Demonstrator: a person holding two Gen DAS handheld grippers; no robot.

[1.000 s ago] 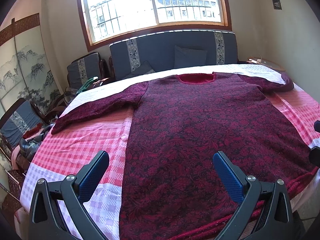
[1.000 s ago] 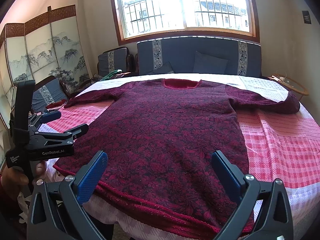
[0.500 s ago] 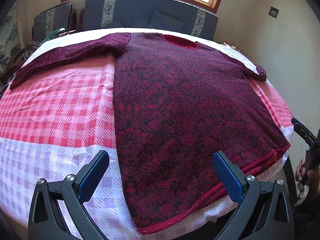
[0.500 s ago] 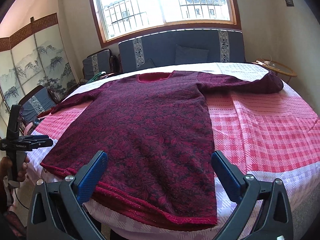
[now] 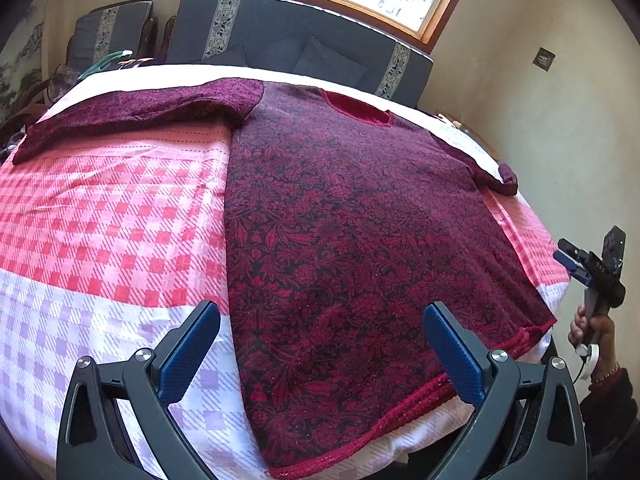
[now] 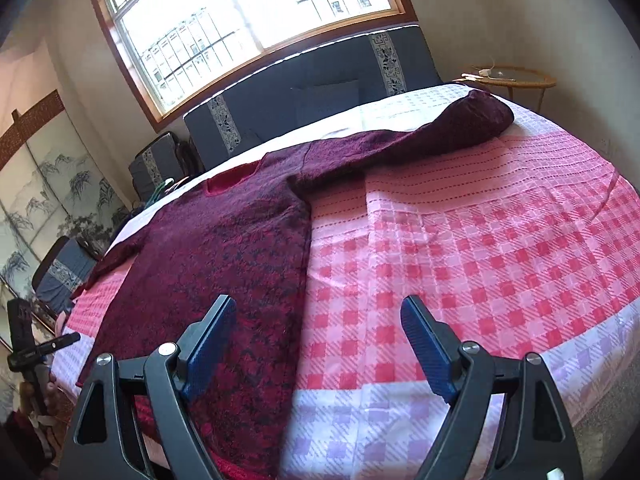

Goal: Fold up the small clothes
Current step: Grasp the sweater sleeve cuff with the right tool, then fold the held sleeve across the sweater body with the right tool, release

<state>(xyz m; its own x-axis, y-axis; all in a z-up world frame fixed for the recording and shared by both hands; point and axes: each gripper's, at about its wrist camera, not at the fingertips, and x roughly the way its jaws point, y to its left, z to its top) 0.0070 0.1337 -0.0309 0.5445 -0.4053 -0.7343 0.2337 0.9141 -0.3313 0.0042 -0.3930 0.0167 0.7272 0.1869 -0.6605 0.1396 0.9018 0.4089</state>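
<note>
Sunlit from a wide window [image 6: 248,20], the bed [image 5: 100,208] with its pink checked cover carries a maroon sweater [image 5: 360,240] spread flat, sleeves out, hem at the near edge. The left gripper [image 5: 320,344] hovers over the hem's left corner with fingers spread and empty; the right gripper [image 6: 316,340] does likewise over the sweater's right side. The knit looks soft, limp and fairly light, likely to sag and stretch, so hem corners and shoulders seem the best places to pinch.
</note>
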